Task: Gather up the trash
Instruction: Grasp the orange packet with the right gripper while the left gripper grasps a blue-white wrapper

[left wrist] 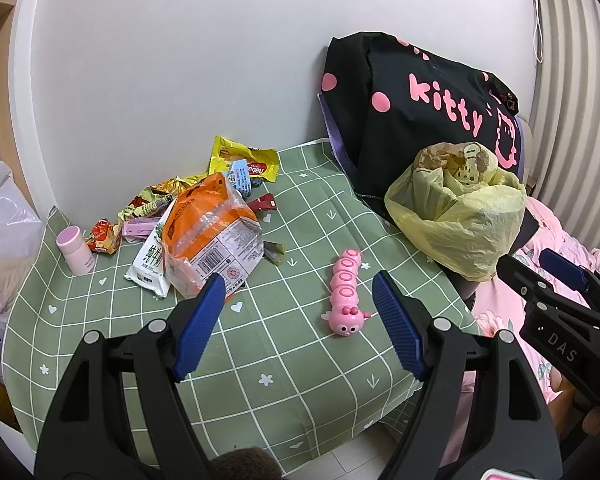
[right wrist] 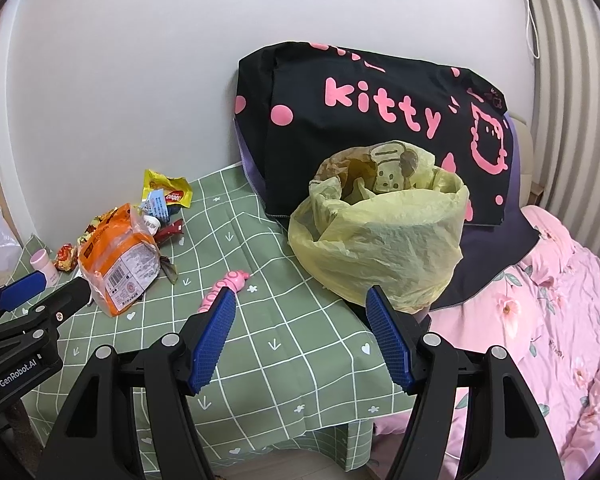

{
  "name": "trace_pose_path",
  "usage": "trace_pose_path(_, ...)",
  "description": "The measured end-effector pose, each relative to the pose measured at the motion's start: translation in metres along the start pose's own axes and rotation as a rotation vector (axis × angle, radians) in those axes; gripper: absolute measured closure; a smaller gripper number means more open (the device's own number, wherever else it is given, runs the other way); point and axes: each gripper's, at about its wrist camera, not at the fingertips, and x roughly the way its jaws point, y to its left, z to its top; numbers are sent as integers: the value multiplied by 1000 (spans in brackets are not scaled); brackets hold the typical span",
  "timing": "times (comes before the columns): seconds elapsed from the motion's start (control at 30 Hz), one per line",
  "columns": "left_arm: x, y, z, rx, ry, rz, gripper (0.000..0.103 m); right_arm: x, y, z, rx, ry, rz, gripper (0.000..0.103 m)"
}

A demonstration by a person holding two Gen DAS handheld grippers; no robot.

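A heap of snack wrappers lies at the back left of the green checked tablecloth [left wrist: 284,360]: an orange and clear bag [left wrist: 210,236] [right wrist: 118,264], a white milk pouch [left wrist: 152,266], a yellow wrapper [left wrist: 242,158] [right wrist: 166,190] and small red and gold ones [left wrist: 106,234]. An open yellow plastic bag [left wrist: 460,216] [right wrist: 384,248] stands at the table's right edge. My left gripper [left wrist: 300,292] is open and empty above the table front, just right of the orange bag. My right gripper [right wrist: 300,308] is open and empty, in front of the yellow bag.
A pink caterpillar toy [left wrist: 346,296] [right wrist: 224,288] lies mid-table. A small pink bottle [left wrist: 76,250] [right wrist: 46,264] stands at the left edge. A black "kitty" cloth bag [left wrist: 420,108] [right wrist: 380,128] leans on the wall behind the yellow bag. A pink floral quilt [right wrist: 540,340] lies at the right.
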Motion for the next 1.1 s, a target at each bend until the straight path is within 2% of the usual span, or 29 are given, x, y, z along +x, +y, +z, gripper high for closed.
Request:
trace_pose_path(0.17, 4, 6, -1, -14, 7, -11, 31, 11, 1, 1, -7, 14, 10, 39)
trace_pose_path(0.27, 13, 22, 0, -20, 2, 11, 31, 27, 5, 4, -26, 30, 30, 39)
trace_pose_path(0.37, 33, 50, -1, -71, 39, 31, 31, 52, 16, 10, -58, 70, 65, 39)
trace_pose_path(0.47, 55, 84, 0, -124, 78, 87, 31, 78, 30, 18, -90, 95, 131, 39)
trace_pose_path(0.6, 73, 119, -1, -170, 116, 145, 31, 119, 60, 30, -148, 131, 245, 39)
trace_pose_path(0.77, 83, 158, -9, -228, 140, 183, 31, 167, 114, 44, -233, 165, 382, 39)
trace_pose_path(1.03, 88, 202, -23, -280, 161, 240, 31, 228, 197, 65, -379, 188, 539, 41)
trace_pose_path(1.1, 92, 212, -25, -292, 172, 243, 31, 242, 211, 67, -402, 207, 550, 49)
